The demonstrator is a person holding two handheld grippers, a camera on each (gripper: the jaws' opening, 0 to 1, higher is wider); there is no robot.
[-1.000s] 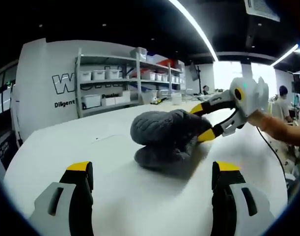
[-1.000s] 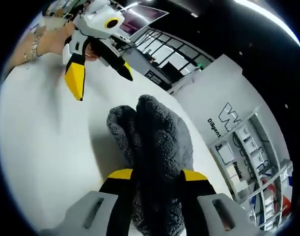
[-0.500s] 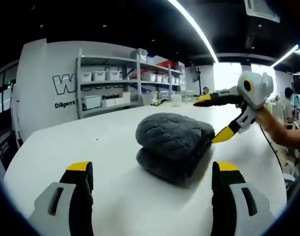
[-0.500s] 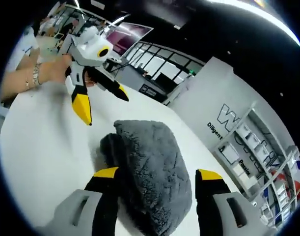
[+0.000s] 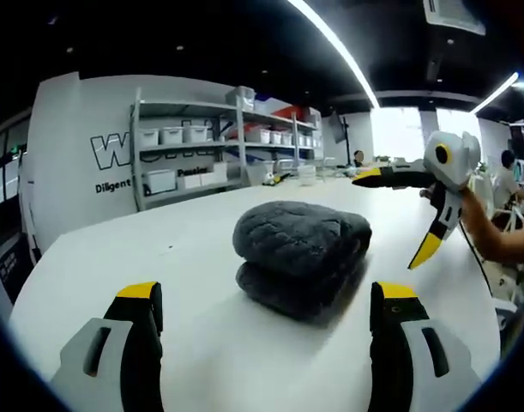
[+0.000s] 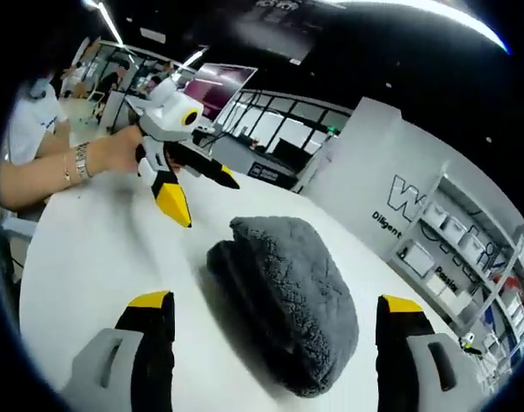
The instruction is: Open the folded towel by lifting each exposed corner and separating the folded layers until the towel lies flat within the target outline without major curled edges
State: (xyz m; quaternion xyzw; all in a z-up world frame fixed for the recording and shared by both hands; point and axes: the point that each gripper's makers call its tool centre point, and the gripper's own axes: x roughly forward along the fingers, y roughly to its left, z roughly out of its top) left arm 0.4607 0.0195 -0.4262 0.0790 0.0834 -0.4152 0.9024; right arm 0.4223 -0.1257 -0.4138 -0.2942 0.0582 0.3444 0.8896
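While the towel [image 5: 300, 256] sits folded in a thick double stack at mid-table [image 5: 159, 249], neither claw touches it, so no corner has been lifted yet. Left claw [image 5: 266, 319], jaws wide apart, faces the stack's rounded fold from 6 o'clock, likely lining up. Right claw [image 5: 412, 215], also spread, hangs just off the stack at 3 o'clock, probably seeking an exposed corner. Layer edges show in the right gripper view, toward 9 o'clock.
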